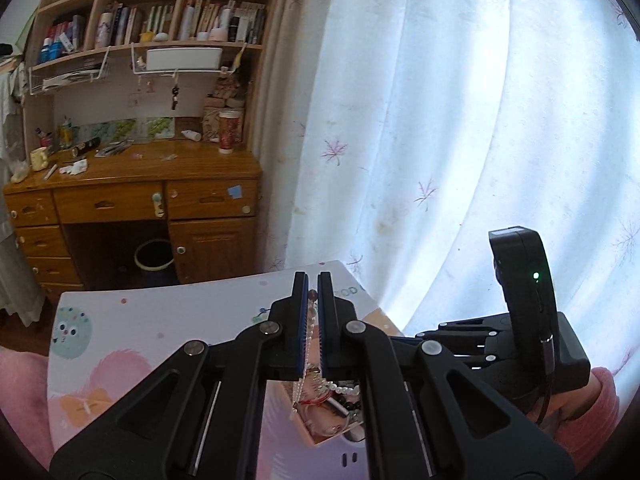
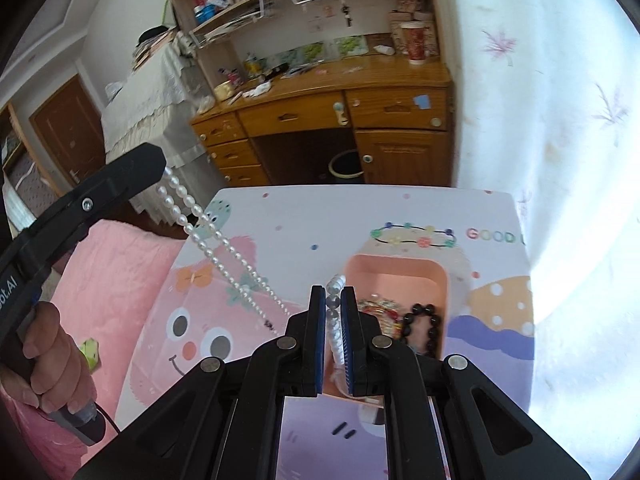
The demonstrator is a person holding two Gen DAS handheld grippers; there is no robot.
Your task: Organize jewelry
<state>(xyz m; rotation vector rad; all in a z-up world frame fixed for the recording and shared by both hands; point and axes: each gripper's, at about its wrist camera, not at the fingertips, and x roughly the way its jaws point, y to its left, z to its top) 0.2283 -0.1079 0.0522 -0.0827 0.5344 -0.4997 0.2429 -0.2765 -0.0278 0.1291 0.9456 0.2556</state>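
A long white pearl necklace (image 2: pixel 224 248) hangs stretched in two strands between both grippers, above the cartoon-print table (image 2: pixel 360 208). My left gripper (image 2: pixel 158 166) is shut on its upper end, at the upper left of the right wrist view. In the left wrist view that gripper (image 1: pixel 313 280) shows a thin strand (image 1: pixel 308 332) pinched between its pads. My right gripper (image 2: pixel 333 292) is shut on the lower pearls, above the left rim of a pink tray (image 2: pixel 400 258). The tray holds a black bead bracelet (image 2: pixel 428 320) and a gold and red piece (image 2: pixel 380 308).
A wooden desk (image 1: pixel 140 168) with bookshelves stands beyond the table, with a dark bin (image 1: pixel 154 256) under it. A white flowered curtain (image 1: pixel 440 120) hangs at the right. Pink bedding (image 2: pixel 120 264) lies left of the table. A hand (image 2: pixel 56 360) grips the left gripper's handle.
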